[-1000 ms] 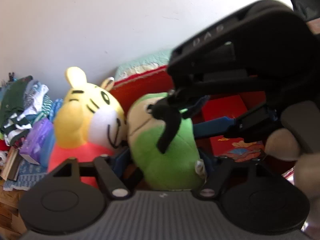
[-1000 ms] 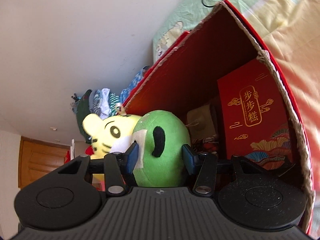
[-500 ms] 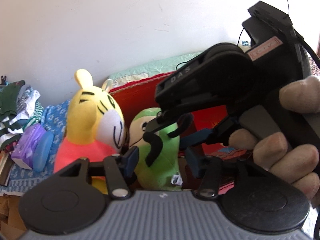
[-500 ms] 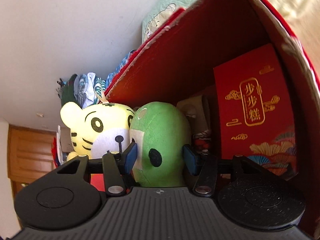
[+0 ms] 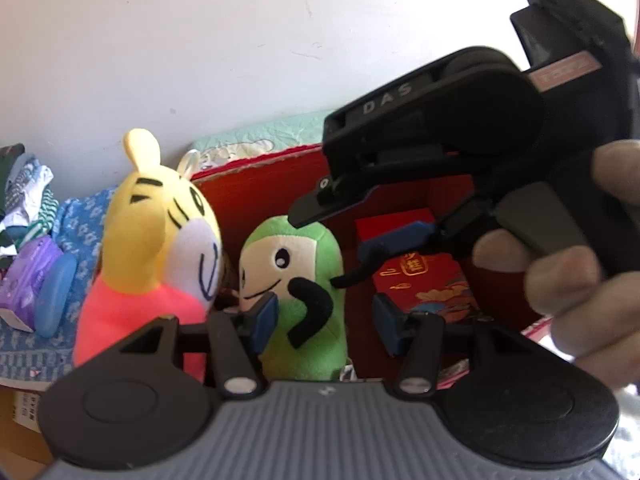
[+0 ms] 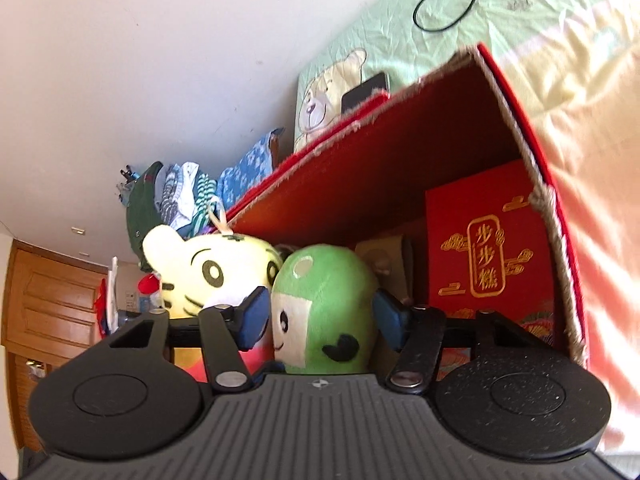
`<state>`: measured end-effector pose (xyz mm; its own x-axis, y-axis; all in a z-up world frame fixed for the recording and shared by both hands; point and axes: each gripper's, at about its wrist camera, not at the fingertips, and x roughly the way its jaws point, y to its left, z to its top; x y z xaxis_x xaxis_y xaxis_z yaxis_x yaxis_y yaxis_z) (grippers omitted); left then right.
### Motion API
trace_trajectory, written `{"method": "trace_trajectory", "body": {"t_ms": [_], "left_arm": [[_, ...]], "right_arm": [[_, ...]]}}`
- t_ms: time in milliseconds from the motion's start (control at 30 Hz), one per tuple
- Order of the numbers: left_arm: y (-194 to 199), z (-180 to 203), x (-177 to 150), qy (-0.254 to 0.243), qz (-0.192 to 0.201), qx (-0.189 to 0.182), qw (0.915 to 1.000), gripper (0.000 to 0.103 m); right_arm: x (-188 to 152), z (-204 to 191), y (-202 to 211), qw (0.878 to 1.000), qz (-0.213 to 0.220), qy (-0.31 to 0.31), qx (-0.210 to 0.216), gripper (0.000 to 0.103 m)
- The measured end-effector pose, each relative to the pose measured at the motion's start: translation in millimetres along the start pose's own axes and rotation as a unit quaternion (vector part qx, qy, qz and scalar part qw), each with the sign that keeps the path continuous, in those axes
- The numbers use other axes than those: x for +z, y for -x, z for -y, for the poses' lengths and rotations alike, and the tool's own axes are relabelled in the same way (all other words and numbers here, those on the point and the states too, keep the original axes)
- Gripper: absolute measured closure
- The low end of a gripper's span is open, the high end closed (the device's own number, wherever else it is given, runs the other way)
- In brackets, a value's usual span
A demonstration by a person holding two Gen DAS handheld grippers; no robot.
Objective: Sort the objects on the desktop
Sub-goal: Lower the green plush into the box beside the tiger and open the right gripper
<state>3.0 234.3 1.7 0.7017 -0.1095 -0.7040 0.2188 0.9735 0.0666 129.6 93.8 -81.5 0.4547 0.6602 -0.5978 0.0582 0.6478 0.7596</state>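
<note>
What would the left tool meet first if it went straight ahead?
Most likely the green plush toy, directly ahead of the open left tool; its left pad already overlaps the toy, though depth is unclear.

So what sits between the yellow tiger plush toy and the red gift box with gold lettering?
The green plush toy, touching the yellow tiger plush toy; tan items stand before the red gift box. Right wrist view shows it.

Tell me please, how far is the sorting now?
Done, it seems: the green plush stands in the red box, beside the red gift box. In hand: nothing; the right gripper and left gripper are both open. Left, probably: the tiger plush and the purple pack, which look outside the box.
</note>
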Motion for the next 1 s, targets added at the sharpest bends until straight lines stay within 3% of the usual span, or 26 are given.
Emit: {"method": "trace_trajectory", "body": {"t_ms": [167,300,400,633,767,1000], "left_arm": [[-2,-2,-1,0.002,0.001,-0.022,0.9997,0.048],[-6,-9,-7,-0.004,-0.001,-0.014,0.9999,0.048],[-8,-7,-8,-0.011,-0.002,-0.01,0.9999,0.048],[-14,-4,-5,-0.011,-0.005,-0.009,0.9999,0.047],[-8,-8,-11,-0.001,-0.005,-0.019,0.9998,0.04],[-4,-12,-9,0.011,0.002,-0.032,0.9994,0.028]], "right_arm": [[4,1,-17,1.0,-0.017,-0.005,-0.002,0.055],[6,4,-24,0.999,-0.032,-0.008,0.01,0.056],[4,-4,-29,0.999,-0.043,0.028,0.016,0.056],[5,-7,-30,0.998,-0.045,0.048,0.003,0.054],[4,-4,-22,0.998,-0.034,0.044,0.003,0.045],[4,-4,-5,0.999,-0.006,0.049,0.0,0.046]]}}
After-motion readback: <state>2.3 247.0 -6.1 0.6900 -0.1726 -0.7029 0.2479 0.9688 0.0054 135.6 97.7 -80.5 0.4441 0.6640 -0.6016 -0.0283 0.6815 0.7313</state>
